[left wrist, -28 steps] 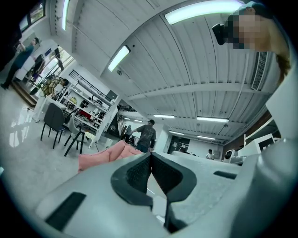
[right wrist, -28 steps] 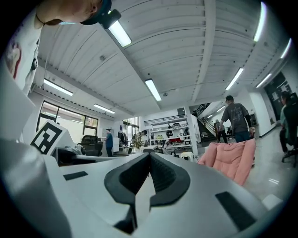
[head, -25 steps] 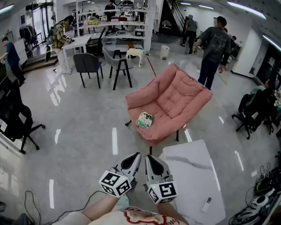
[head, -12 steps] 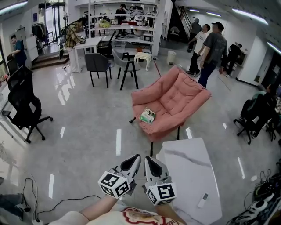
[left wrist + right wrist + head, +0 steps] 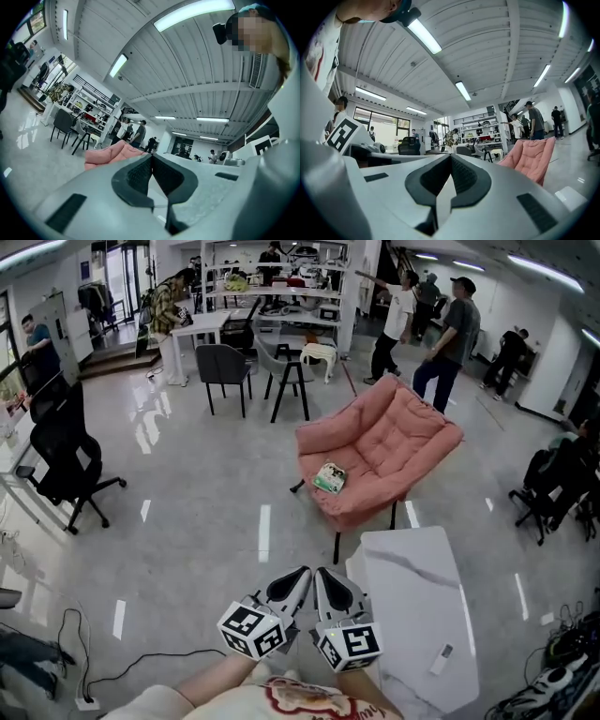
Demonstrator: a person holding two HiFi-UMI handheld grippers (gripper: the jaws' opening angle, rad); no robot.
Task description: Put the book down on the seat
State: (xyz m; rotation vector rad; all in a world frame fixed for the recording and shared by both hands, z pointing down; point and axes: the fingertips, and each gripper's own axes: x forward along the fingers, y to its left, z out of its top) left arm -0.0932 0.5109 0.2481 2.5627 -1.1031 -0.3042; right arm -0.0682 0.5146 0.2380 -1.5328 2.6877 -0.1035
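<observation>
**Book on the pink seat, both tongs empty**

The left gripper (image 5: 298, 574) and the right gripper (image 5: 322, 574) are held level, side by side, low before the person. Each has its jaws pressed together on nothing. Ahead, the book (image 5: 329, 477) lies on the pink chair (image 5: 394, 437) near the seat's front edge — cover print too small to read.

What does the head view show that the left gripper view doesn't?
Head view only: the book lying on the seat of the pink chair, the white table, and the right tool beside the left tool. Left gripper view only: the ceiling lights, and the left tool's jaws close up, shut with nothing between them. Both: the pink chair and people standing beyond it.
</observation>
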